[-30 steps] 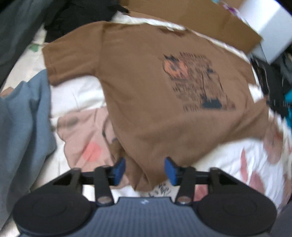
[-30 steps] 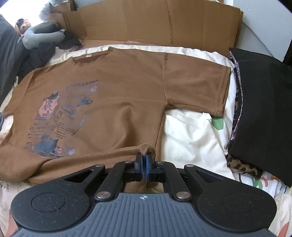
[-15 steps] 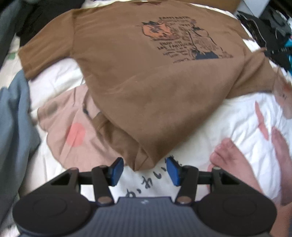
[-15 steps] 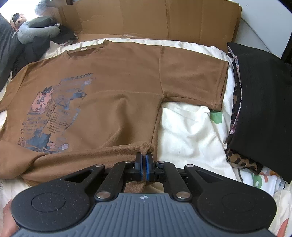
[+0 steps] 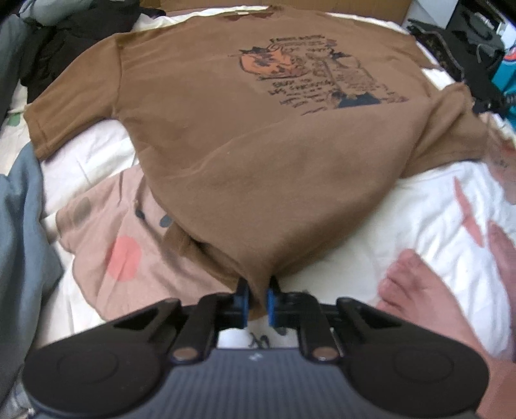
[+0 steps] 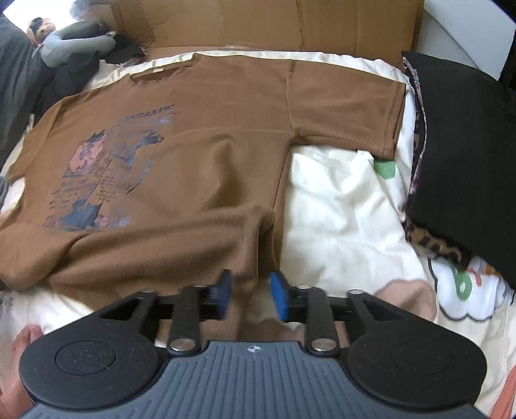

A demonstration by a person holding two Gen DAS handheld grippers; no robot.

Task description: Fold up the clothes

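L gripper (image 5: 256, 301): jaws nearly together, pinching the hem corner of the brown T-shirt (image 5: 258, 135), cloth bunched between the blue pads at bottom centre of the L wrist frame. R gripper (image 6: 250, 296): jaws spread, pads either side of the other hem corner at bottom centre of the R wrist frame, not gripping it; the cloth between them is blurred.

From both sets of jaws the shirt runs straight away from you, up the frame. Print side up, collar (image 6: 161, 71) at the far end near the cardboard (image 6: 258, 22), sleeves out to each side: one sleeve (image 5: 71, 109) mid-left in the L view, the other (image 6: 345, 109) upper right in the R view. So long axis = hem to collar, in line with both grippers. Body lies mostly flat on the white bedding (image 6: 338, 199), w/ a few ridges near the R hem and a tuck of fabric under the L corner.

Your bare foot (image 5: 429, 290) sits lower right in the L view, just beside the hem.

Judgement: only the L has hold. Each gripper is at its own hem corner, so neither is nearer overall. Any hem-to-collar fold would need the R pads pinched too, or the hem travels skewed.
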